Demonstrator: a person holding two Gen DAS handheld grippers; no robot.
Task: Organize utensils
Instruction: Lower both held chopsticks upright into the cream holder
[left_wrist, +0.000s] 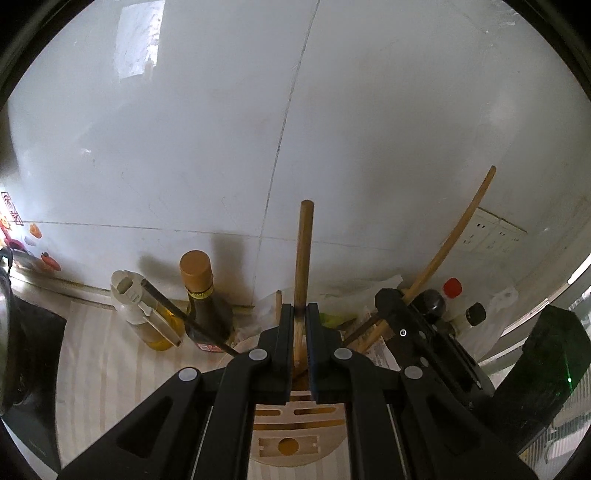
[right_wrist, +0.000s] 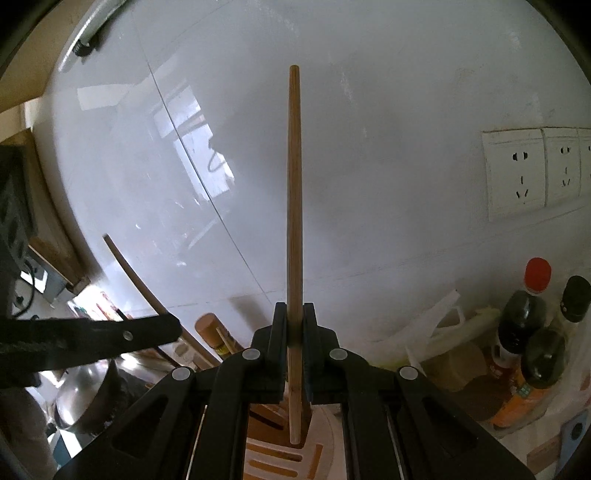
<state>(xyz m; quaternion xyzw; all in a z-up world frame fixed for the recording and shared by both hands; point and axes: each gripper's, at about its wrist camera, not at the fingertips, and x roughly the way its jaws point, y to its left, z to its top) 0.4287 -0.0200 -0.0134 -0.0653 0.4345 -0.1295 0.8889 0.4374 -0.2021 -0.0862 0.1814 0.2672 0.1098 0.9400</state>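
My left gripper (left_wrist: 300, 314) is shut on an upright wooden utensil handle (left_wrist: 303, 254) over a round wooden utensil holder (left_wrist: 295, 424) with slots in its top. My right gripper (right_wrist: 294, 314) is shut on a second long wooden handle (right_wrist: 294, 192), whose lower end sits over the holder's slotted top (right_wrist: 273, 458). In the left wrist view the right gripper (left_wrist: 391, 302) stands just right of mine, with its curved-looking handle (left_wrist: 458, 229) rising toward the wall. In the right wrist view the left gripper (right_wrist: 92, 339) reaches in from the left with its handle (right_wrist: 136, 280).
An oil bottle (left_wrist: 147, 314) and a dark bottle with a brown cap (left_wrist: 201, 295) stand at the tiled wall, left of the holder. Sauce bottles (right_wrist: 524, 332) and a plastic bag (right_wrist: 439, 332) sit to the right. Wall sockets (right_wrist: 513, 173) are above. A metal pot (right_wrist: 81, 398) is at left.
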